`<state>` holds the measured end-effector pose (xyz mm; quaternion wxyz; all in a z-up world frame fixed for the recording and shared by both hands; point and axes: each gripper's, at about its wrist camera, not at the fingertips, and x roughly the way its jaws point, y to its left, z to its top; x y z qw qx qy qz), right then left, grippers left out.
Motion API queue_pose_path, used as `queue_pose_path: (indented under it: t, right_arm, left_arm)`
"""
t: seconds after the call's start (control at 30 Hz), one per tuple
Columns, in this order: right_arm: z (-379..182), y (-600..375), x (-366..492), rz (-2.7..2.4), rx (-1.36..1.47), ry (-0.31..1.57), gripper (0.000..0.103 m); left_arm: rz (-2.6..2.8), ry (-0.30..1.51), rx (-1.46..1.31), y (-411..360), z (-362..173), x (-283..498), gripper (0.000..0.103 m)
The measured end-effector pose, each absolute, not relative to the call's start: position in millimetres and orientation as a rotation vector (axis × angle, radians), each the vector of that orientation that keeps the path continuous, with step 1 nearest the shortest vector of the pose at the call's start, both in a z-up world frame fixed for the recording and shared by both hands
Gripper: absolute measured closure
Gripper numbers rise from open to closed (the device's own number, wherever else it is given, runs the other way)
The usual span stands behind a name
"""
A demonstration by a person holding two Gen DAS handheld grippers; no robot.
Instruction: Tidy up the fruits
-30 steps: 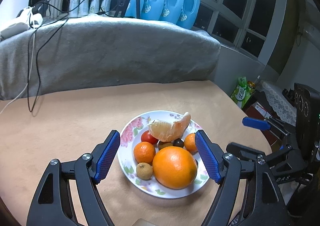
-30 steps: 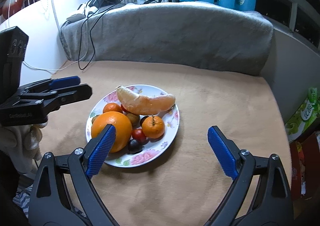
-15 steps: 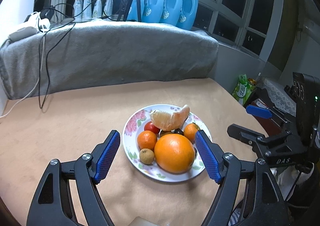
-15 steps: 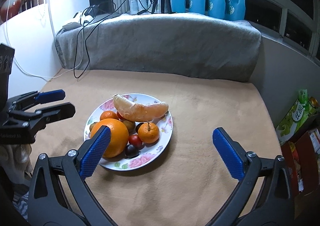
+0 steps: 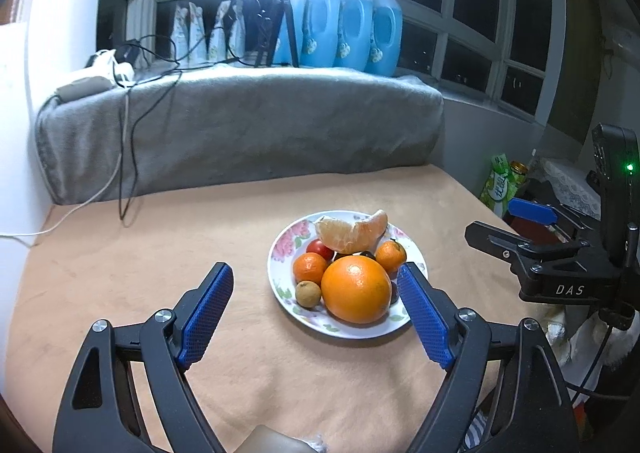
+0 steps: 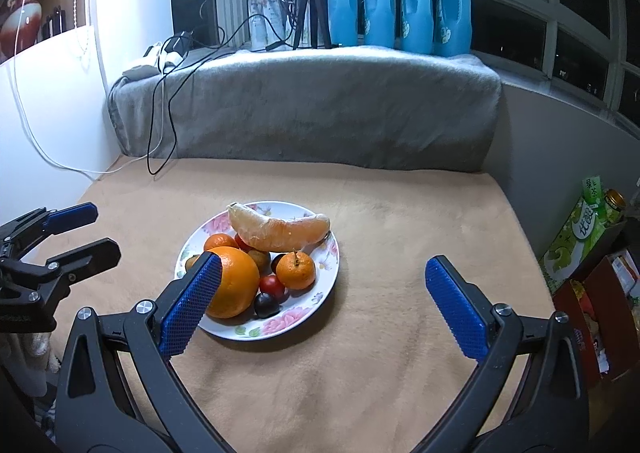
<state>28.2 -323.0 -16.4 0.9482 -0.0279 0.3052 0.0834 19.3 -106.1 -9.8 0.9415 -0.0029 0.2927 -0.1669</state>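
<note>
Our left gripper (image 5: 316, 313) is opening, nothing between its jaws; the flowered white china plate (image 5: 280, 273) of fruit lies just ahead-right. Our right gripper (image 6: 324, 297) gapes empty, plate ahead-left.

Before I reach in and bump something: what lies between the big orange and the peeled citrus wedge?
Small fruit: a dark one shows in the left wrist view.

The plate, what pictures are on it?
Pink flowers on the white plate, clearest in the right wrist view.

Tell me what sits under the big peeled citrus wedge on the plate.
The peeled wedge rests on smaller fruit: a brown longan-like one, a red tomato and a dark fruit peek out beneath it. Anything further under is covered.
</note>
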Motion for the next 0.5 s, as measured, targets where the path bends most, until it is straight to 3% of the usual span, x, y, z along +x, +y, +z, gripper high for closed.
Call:
queue_pose_path:
  t: [0.5]
  right_arm:
    - [-4, -331, -2, 0.130, -0.040, 0.558, 0.000]
  left_arm:
    - [-0.287, 0.546, 0.005, -102, -1, -9, 0.018]
